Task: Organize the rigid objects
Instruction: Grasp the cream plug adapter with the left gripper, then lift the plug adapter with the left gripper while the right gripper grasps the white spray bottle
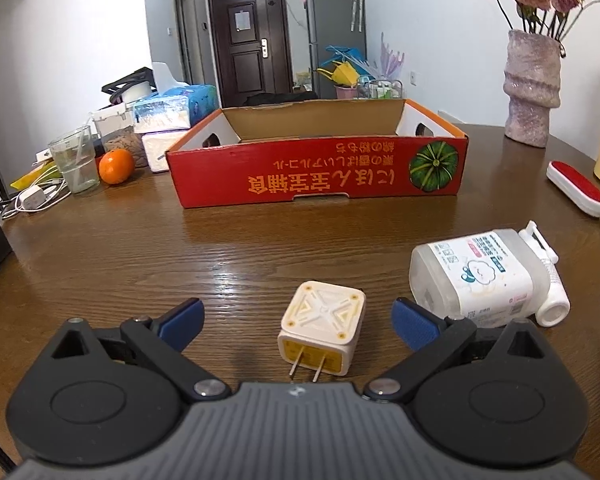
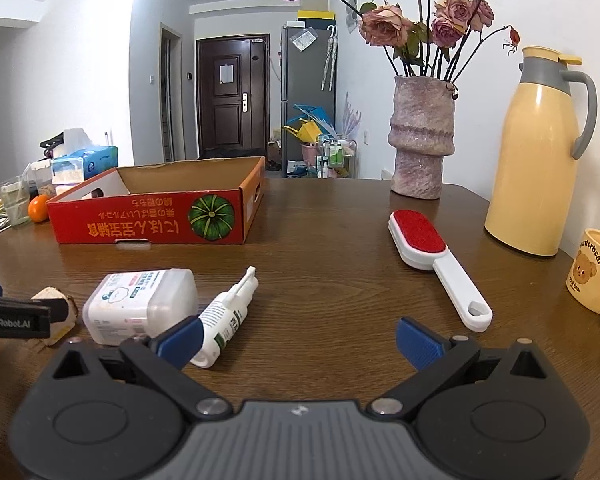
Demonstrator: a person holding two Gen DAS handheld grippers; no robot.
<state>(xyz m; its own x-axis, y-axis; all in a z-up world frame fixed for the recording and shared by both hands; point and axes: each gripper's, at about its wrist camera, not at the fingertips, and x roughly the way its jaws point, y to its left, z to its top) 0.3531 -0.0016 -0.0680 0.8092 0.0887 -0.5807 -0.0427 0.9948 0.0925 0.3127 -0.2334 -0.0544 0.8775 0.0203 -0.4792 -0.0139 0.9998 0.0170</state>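
left hand-held gripper (image 1: 298, 322) wide, straddling plug adapter (image 1: 321, 328); right hand-held gripper (image 2: 298, 340) wide, empty

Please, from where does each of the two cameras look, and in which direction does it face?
Left wrist: sits on the left gripper, low over the table, facing the plug adapter between its open fingers, with the red box beyond.
Right wrist: sits on the right gripper, open, facing bare table before the lint brush; the left gripper enters at left.
Shared: box, brush, white bottle, spray bottle, vase.
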